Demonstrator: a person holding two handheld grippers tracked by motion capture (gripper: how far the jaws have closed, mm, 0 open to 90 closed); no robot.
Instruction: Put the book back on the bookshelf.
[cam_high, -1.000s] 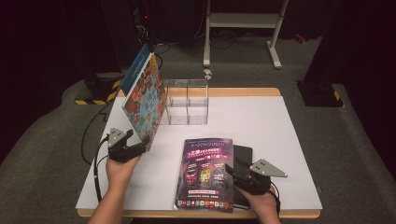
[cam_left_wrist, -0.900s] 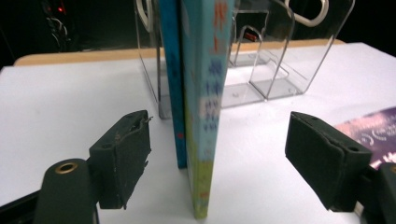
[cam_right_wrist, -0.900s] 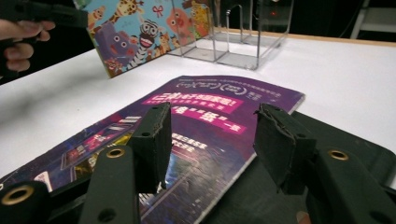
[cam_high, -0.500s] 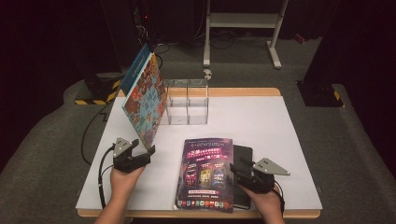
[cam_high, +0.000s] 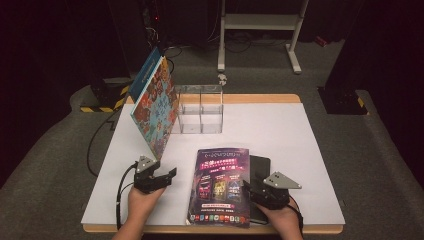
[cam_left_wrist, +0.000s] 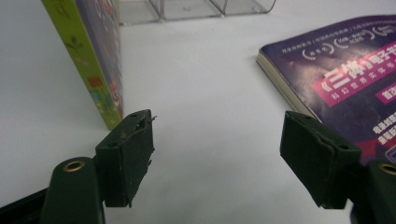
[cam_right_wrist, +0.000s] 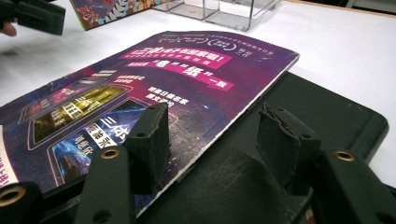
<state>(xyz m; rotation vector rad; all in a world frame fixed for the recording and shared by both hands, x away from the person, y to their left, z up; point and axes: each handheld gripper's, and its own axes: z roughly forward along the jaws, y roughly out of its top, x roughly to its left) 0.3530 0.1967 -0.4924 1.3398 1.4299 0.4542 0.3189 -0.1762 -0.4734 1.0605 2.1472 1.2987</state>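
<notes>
While the purple book (cam_high: 220, 186) lies flat near the front edge of the white table (cam_high: 280, 135), partly on top of a black book (cam_high: 260, 167) whose right part sticks out from under it, the right gripper (cam_high: 248, 188) sits low at the purple book's right edge. In the right gripper view its jaws have just been opening and stand apart on either side of that edge, one above the purple cover (cam_right_wrist: 140, 88), the other above the black book (cam_right_wrist: 327, 121); the pads do not press on either. The left gripper (cam_high: 167, 176) hovers over bare table left of the purple book, jaws wide and empty. Beyond it a colourful book (cam_high: 156, 107) stands tilted, leaning against a clear plastic box (cam_high: 201, 109)
</notes>
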